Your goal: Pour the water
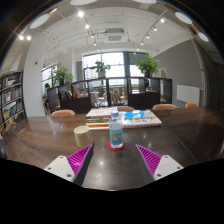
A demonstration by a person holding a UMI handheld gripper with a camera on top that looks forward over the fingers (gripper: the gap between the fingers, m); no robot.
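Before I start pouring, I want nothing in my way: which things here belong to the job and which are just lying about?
For the job: water bottle, just ahead of the open hand-held gripper; white cup, to the bottle's left.

Just lying about: stacked books behind the bottle; chairs along the table's far side; potted plants near the windows.

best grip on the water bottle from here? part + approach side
Grip the bottle around its mid-body, coming straight ahead along the table. It stands upright just beyond the open gripper, roughly centred between the fingers, so they can likely pass either side. The cup to its left leaves little margin.
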